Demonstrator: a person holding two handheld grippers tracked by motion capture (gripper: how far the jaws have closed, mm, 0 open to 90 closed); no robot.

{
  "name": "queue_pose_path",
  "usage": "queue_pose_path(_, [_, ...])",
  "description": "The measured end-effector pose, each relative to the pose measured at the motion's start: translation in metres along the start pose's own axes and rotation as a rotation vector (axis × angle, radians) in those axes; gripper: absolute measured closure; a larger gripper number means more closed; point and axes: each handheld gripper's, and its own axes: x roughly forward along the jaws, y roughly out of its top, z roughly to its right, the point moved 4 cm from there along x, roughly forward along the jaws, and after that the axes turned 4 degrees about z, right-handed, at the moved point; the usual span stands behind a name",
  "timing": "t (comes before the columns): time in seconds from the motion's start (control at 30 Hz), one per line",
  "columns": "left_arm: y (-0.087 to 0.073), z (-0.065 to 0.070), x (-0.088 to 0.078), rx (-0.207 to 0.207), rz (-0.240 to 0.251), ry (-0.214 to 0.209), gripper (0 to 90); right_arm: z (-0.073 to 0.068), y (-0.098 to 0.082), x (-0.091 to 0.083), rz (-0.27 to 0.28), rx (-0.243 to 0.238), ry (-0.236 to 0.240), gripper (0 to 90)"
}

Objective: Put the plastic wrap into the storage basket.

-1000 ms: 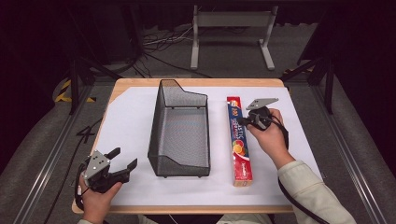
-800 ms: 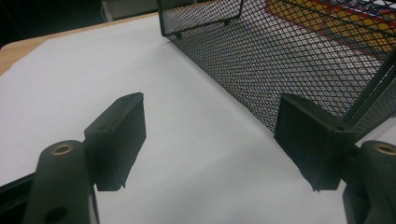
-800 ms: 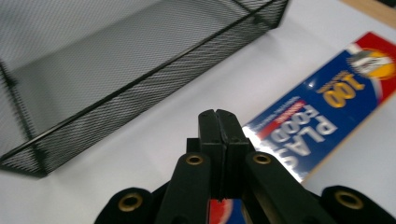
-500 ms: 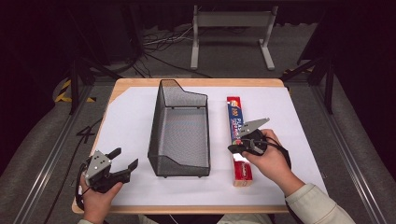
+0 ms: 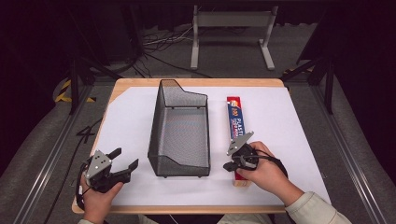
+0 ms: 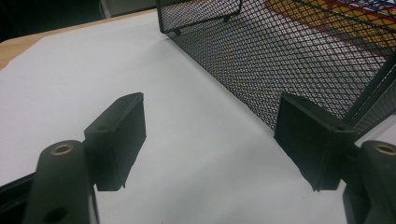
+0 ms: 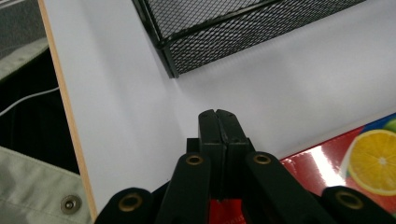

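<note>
A long red and blue plastic wrap box (image 5: 236,126) lies on the white table right of a black wire mesh basket (image 5: 180,133). My right gripper (image 5: 229,165) hovers over the box's near end, jaws shut with nothing between them. In the right gripper view the right gripper (image 7: 218,116) points past the box (image 7: 355,163) toward the basket's near corner (image 7: 170,51). My left gripper (image 5: 127,161) rests at the front left of the table, open and empty. In the left gripper view the left gripper (image 6: 212,119) faces the basket's mesh wall (image 6: 289,51).
The white sheet (image 5: 299,130) covers a wooden table whose front edge (image 5: 187,209) is near both hands. A metal stand (image 5: 231,28) and cables lie on the floor beyond the table. A pale sleeve (image 5: 317,210) enters at the bottom right.
My right gripper has slid along the box from its far half to its near end, toward the table's front edge. The left gripper has stayed put.
</note>
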Motion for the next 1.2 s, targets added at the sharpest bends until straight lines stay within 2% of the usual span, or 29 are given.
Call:
queue_pose_path(0.17, [0.0, 0.0, -0.001, -0.002, 0.003, 0.001, 25.7, -0.001, -0.003, 0.004, -0.039, 0.003, -0.008, 90.0])
queue_pose_path(0.4, [0.0, 0.0, -0.002, 0.001, 0.005, 0.003, 25.7, -0.002, -0.004, 0.001, -0.083, 0.007, -0.056, 90.0])
queue_pose_path(0.53, [0.0, -0.001, -0.002, -0.002, 0.006, 0.004, 25.7, 0.0, -0.01, -0.003, -0.105, 0.038, -0.064, 90.0])
queue_pose_path(0.63, [0.0, 0.0, -0.003, 0.0, 0.007, 0.005, 25.7, 0.002, -0.015, -0.008, -0.143, 0.051, -0.077, 90.0])
queue_pose_path(0.73, [0.0, 0.0, -0.002, -0.002, 0.006, 0.005, 25.7, 0.003, -0.017, -0.01, -0.155, 0.056, -0.079, 90.0])
queue_pose_path(0.9, [0.0, 0.0, -0.002, 0.002, 0.002, 0.005, 25.7, 0.018, -0.041, -0.024, -0.216, 0.13, -0.116, 90.0])
queue_pose_path(1.0, [0.0, 0.0, -0.001, -0.001, 0.001, 0.004, 25.7, 0.025, -0.052, -0.032, -0.222, 0.17, -0.133, 90.0])
queue_pose_path(1.07, [0.0, 0.001, 0.0, 0.001, 0.002, 0.005, 25.7, 0.031, -0.061, -0.039, -0.233, 0.189, -0.164, 90.0])
queue_pose_path(1.2, [0.001, 0.001, 0.0, 0.006, 0.001, 0.006, 25.7, 0.038, -0.072, -0.047, -0.224, 0.237, -0.186, 90.0])
